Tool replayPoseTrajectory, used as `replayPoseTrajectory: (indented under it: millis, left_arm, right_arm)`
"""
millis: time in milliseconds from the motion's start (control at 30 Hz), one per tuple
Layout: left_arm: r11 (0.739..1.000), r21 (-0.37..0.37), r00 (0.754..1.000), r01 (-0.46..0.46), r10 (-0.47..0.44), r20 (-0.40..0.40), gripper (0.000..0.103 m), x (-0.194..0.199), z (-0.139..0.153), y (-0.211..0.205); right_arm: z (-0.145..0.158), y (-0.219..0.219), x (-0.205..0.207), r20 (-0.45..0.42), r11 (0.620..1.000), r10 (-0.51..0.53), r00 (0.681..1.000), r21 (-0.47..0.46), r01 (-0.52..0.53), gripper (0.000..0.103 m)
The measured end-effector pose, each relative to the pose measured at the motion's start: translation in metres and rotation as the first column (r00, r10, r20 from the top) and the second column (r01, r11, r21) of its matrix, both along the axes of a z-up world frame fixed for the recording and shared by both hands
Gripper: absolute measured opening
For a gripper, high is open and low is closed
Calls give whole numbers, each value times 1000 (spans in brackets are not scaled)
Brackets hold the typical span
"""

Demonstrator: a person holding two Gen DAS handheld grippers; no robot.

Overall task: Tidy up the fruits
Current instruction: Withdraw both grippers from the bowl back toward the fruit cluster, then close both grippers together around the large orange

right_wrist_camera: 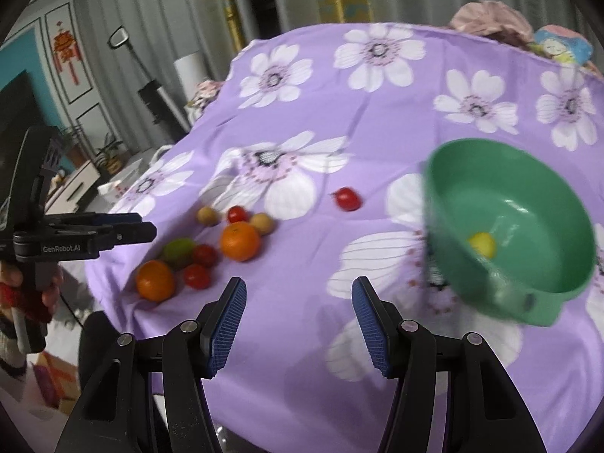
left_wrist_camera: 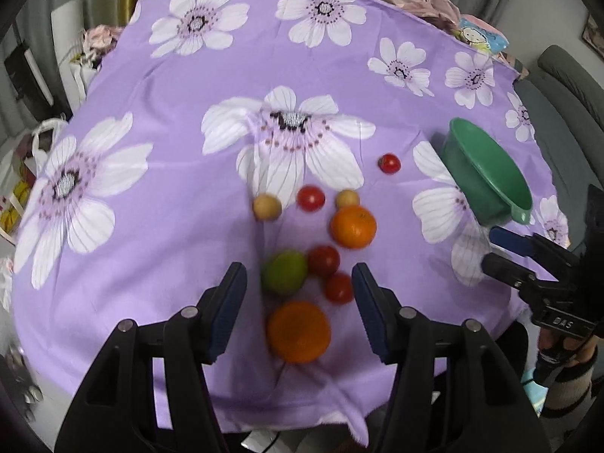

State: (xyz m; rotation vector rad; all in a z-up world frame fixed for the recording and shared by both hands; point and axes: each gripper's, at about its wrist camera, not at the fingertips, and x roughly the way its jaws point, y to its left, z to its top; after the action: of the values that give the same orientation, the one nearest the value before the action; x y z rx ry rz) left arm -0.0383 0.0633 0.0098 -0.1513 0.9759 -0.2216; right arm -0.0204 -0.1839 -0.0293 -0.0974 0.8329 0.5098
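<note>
The left hand-held gripper (left_wrist_camera: 300,302) hangs with jaws apart and empty over the fruit cluster (left_wrist_camera: 313,256) on the bench (left_wrist_camera: 170,196). The right hand-held gripper (right_wrist_camera: 299,315), also apart and empty, sits between the cluster and the green bowl (right_wrist_camera: 528,204), which holds a yellow fruit (right_wrist_camera: 482,244).

Tablecloth (left_wrist_camera: 181,87): matt woven cloth, lightly creased. Bowl (right_wrist_camera: 506,226) at 3 o'clock: smooth glossy plastic. Gripper pads (left_wrist_camera: 226,313): ribbed blue rubber-like facing on matt black plastic.
</note>
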Motion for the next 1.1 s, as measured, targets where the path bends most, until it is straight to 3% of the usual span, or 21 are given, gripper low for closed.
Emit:
replayPoseTrajectory:
  millis: [233, 400, 1100]
  left_arm:
    - [997, -47, 997, 55, -57, -44, 54, -12, -13, 1]
    - [993, -99, 996, 66, -72, -59, 44, -13, -21, 2]
    - [991, -78, 990, 112, -118, -76, 44, -8, -26, 3]
  right_arm:
    - [-17, 35, -9, -72, 990, 133, 988, 47, -130, 59]
    - [-32, 61, -13, -111, 978, 205, 972, 55, -200, 59]
    - [-62, 134, -1, -184, 928, 372, 910, 109, -357, 59]
